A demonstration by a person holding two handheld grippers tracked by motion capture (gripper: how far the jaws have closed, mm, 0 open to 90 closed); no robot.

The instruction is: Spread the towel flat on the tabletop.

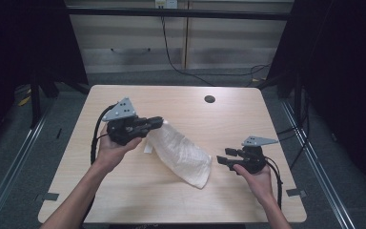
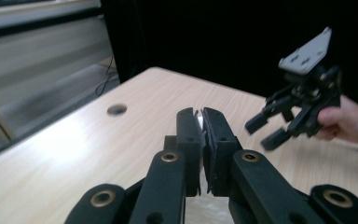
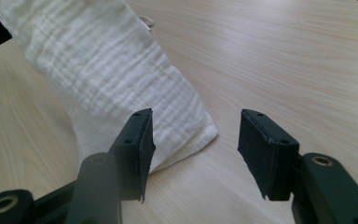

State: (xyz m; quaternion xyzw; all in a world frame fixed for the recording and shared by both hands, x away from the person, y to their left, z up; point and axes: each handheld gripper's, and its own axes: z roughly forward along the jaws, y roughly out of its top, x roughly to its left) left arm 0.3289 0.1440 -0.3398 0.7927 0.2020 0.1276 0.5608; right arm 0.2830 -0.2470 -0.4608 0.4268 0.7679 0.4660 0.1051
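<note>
A white crinkled cloth (image 1: pixel 181 152) hangs from my left gripper (image 1: pixel 158 123) and slopes down to the table, its lower end resting near the middle. The left jaws are shut on the cloth's upper edge; a sliver of white cloth (image 2: pixel 200 122) shows between them in the left gripper view. My right gripper (image 1: pixel 225 156) is held just right of the cloth's lower end, jaws open and nothing between them. Through the right gripper (image 3: pixel 193 144) I see the cloth (image 3: pixel 116 79) close ahead, its lower corner lying on the wood. The right gripper (image 2: pixel 266 130) also appears open in the left gripper view.
The light wooden table (image 1: pixel 238 119) has a round cable hole (image 1: pixel 209 99) near its far edge. Dark curtains hang on both sides, and cables trail across the floor behind. Black cables run from both grippers along the person's forearms.
</note>
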